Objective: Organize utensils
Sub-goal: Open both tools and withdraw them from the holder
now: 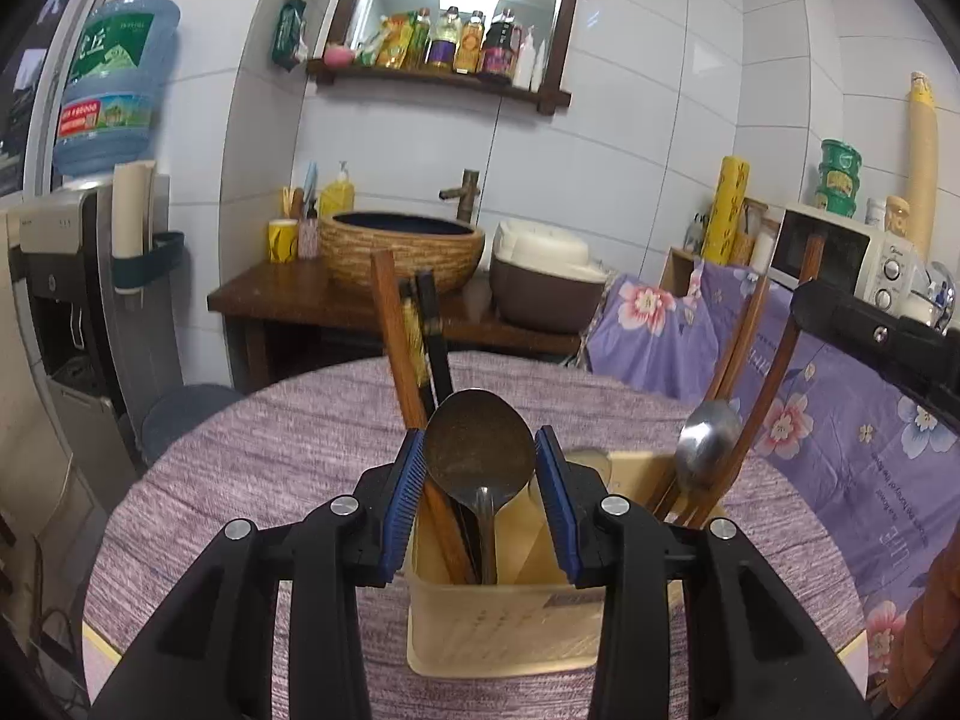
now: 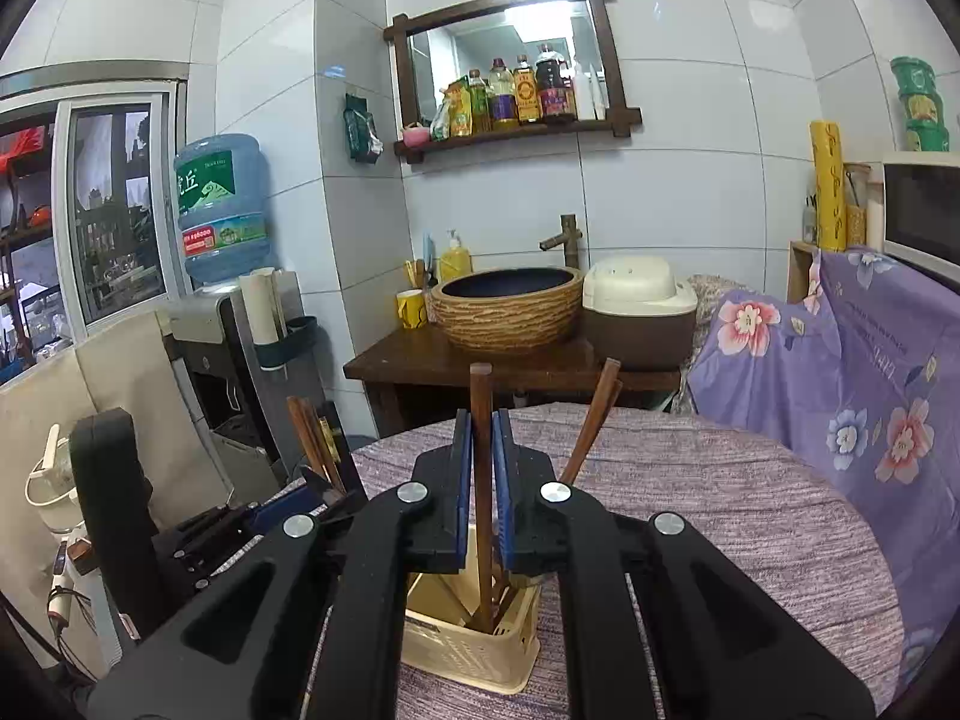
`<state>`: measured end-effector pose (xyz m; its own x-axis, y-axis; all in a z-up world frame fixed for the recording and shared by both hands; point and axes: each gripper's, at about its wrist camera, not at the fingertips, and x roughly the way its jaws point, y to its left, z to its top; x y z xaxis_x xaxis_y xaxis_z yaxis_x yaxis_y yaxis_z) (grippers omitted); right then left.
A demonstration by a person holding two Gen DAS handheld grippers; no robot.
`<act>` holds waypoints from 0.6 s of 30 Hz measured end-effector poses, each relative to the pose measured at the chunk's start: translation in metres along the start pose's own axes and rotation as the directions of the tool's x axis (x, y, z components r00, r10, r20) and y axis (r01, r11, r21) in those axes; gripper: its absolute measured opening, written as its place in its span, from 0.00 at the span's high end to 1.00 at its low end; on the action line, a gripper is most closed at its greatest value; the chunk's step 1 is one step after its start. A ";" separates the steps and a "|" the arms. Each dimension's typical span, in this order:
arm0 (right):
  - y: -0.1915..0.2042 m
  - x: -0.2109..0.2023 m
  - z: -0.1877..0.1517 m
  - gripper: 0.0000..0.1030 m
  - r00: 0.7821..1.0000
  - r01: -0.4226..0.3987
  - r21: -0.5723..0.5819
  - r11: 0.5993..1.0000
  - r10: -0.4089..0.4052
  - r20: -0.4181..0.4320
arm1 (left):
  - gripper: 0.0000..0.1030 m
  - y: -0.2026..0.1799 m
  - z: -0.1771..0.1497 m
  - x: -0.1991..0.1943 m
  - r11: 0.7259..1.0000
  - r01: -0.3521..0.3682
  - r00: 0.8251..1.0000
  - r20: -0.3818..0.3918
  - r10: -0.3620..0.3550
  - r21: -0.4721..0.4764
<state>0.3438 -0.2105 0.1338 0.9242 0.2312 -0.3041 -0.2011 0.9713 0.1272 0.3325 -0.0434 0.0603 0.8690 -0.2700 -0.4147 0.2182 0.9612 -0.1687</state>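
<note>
Spoons: two (image 1: 480,450) (image 1: 705,441), upright in one holder (image 1: 504,618).

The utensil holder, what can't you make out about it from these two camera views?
- Holder bottom, left wrist view: hidden behind its own front wall, so the utensil tips cannot be seen.
- Holder sides, right wrist view: covered by the right gripper.
- Spoon contact, left wrist view: touching the left gripper's pads or not, unclear.

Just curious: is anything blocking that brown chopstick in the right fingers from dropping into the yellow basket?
Nothing visible does. The chopstick already stands with its lower end inside the basket, pinched between the right gripper's fingers, with other chopsticks leaning aside.
</note>
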 end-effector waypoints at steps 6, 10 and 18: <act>-0.004 0.008 -0.009 0.94 1.000 0.004 0.013 1.000 -0.003 -0.031 | 0.63 -0.004 -0.007 -0.001 0.999 -0.005 1.000 -0.012 0.006 0.035; -0.009 0.005 -0.012 0.94 0.999 -0.009 0.026 1.000 0.010 -0.030 | 0.63 -0.002 -0.006 -0.006 1.000 -0.005 1.000 0.002 0.005 0.024; -0.011 -0.032 -0.027 0.40 1.000 0.009 0.004 1.000 -0.009 0.022 | 0.30 0.009 -0.011 -0.046 1.000 0.009 0.998 0.065 -0.008 -0.010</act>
<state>0.3082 -0.2271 0.1166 0.9330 0.2208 -0.2842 -0.1912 0.9731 0.1283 0.2896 -0.0228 0.0685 0.8941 -0.2738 -0.3545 0.2216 0.9582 -0.1812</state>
